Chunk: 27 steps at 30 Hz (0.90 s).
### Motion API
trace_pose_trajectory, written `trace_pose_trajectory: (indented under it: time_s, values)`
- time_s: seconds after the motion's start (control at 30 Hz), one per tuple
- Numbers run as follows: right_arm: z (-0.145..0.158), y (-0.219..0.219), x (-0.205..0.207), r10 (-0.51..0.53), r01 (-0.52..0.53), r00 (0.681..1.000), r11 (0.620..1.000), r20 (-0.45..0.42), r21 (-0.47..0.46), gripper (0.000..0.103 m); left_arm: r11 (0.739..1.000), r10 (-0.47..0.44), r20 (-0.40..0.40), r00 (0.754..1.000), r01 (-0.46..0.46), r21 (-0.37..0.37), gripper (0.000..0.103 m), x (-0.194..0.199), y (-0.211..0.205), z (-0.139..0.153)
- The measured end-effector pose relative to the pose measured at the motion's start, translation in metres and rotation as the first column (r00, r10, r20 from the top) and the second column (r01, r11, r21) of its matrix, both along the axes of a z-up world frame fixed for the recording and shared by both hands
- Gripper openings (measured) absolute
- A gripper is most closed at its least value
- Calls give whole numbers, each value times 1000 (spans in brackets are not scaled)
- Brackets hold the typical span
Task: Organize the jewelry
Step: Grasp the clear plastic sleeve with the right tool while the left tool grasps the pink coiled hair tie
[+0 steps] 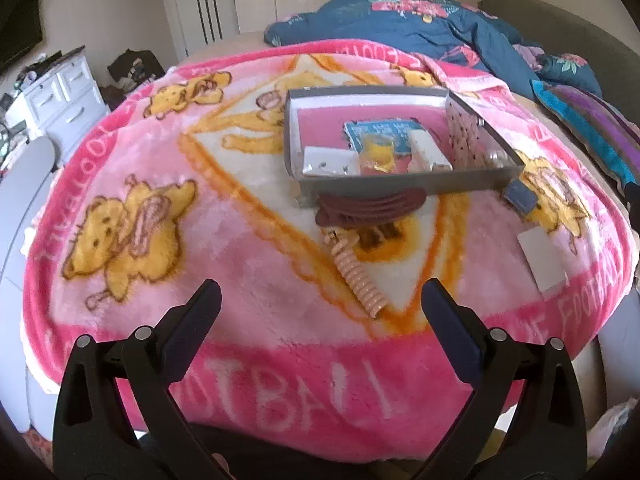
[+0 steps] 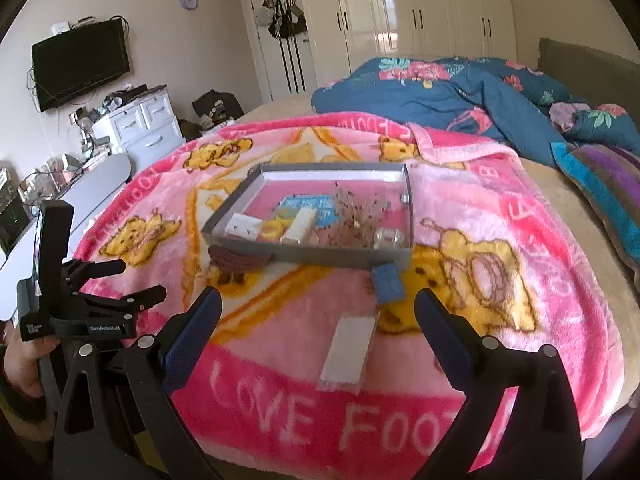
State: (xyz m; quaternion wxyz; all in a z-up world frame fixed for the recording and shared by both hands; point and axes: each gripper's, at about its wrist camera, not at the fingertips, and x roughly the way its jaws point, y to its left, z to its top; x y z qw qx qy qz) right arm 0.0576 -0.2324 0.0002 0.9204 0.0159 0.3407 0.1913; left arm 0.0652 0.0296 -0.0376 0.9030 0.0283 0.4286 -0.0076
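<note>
A grey tray (image 1: 400, 187) (image 2: 304, 257) sits on the pink blanket and holds small jewelry packets, a yellow item (image 1: 376, 154) and a blue card (image 1: 376, 130). A dark red bangle stack (image 1: 368, 206) (image 2: 238, 260) lies at its front edge. A pink spiral hair tie (image 1: 360, 276) lies nearer my left gripper (image 1: 320, 300), which is open and empty. A small blue box (image 2: 387, 282) (image 1: 520, 196) and a white packet (image 2: 348, 350) (image 1: 544, 260) lie in front of my right gripper (image 2: 316, 308), open and empty.
The pink cartoon blanket (image 1: 160, 160) covers the bed. A blue floral quilt (image 2: 460, 88) and a striped pillow (image 2: 608, 200) lie behind and to the right. The left gripper unit (image 2: 80, 300) shows at the left of the right wrist view. White drawers (image 2: 140, 128) stand at left.
</note>
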Motion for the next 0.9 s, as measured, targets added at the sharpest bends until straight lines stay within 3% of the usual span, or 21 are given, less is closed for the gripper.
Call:
trace_pose_trajectory:
  time_s: [0.7, 0.83, 0.9]
  values:
    - [-70, -10, 12, -21, 20, 986, 1000, -168, -13, 96, 995, -36, -94, 995, 27, -99, 94, 21, -12, -35]
    - [-83, -9, 24, -28, 27, 979, 1000, -204, -9, 86, 991, -28, -105, 994, 14, -131, 92, 29, -8, -39]
    - [-89, -7, 31, -23, 23, 976, 1000, -215, -5, 82, 991, -22, -114, 993, 7, -132, 86, 34, -8, -42]
